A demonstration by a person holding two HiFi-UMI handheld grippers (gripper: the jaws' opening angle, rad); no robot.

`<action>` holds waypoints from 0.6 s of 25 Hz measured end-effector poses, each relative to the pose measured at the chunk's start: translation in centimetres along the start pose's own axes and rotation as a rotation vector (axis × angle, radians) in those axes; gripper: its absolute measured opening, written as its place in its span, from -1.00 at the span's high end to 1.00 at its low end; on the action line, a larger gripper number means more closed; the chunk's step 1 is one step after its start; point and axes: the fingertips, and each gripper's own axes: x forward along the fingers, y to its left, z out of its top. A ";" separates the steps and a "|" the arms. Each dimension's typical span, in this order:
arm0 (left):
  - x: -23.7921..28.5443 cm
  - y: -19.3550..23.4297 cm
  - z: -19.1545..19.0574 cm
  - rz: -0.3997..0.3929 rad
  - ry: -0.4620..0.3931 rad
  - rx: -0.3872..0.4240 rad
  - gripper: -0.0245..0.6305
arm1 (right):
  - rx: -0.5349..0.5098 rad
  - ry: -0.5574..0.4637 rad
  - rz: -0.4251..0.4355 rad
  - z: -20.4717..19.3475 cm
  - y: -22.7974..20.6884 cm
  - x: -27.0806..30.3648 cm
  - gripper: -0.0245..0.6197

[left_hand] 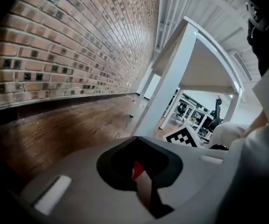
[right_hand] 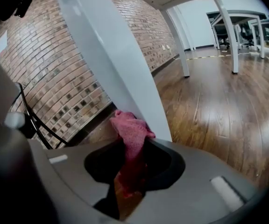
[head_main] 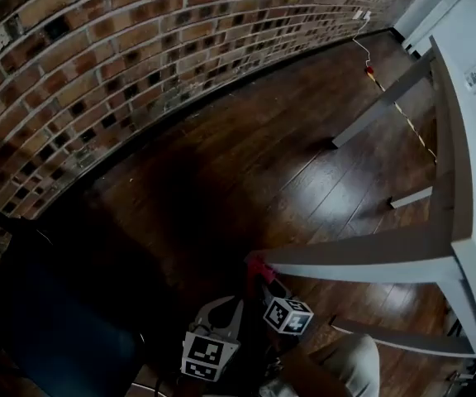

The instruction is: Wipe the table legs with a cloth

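Right tongs [right_hand: 130, 171] clench the pink cloth [right_hand: 130, 130] against the near table leg [right_hand: 111, 64], near its foot; its length rises beyond. Left tongs [left_hand: 141, 181] closed, empty.

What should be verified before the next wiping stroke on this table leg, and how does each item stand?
1. Cloth gripped by right gripper: ok, jaws shut on it.
2. Cloth against the table leg: ok, it lies on the leg's lower end.
3. Left gripper clear of the leg: ok, jaws together, apart from it.
4. Spare cloth beyond the jaws: ok, a bunch sticks out.
5. Leg surface clean or dirty: cannot tell.
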 end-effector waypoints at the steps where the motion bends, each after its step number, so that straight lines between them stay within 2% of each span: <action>1: 0.7 0.6 -0.8 0.007 0.008 -0.006 0.94 | -0.001 0.010 -0.014 -1.3 -1.0 1.3 0.62; 5: 1.9 1.9 -2.0 0.012 0.017 -0.017 0.94 | -0.008 0.044 -0.080 -5.8 -4.4 6.1 0.62; 9: 2.6 3.8 -3.5 0.020 0.051 0.021 0.94 | 0.048 0.045 -0.171 -9.5 -7.3 9.5 0.61; 12: 3.3 5.2 -5.5 0.038 0.070 -0.009 0.94 | 0.091 0.046 -0.203 -10.6 -8.8 10.6 0.61; 15: 3.7 5.6 -6.6 0.032 0.087 -0.008 0.94 | 0.074 0.052 -0.205 -10.7 -8.8 10.7 0.61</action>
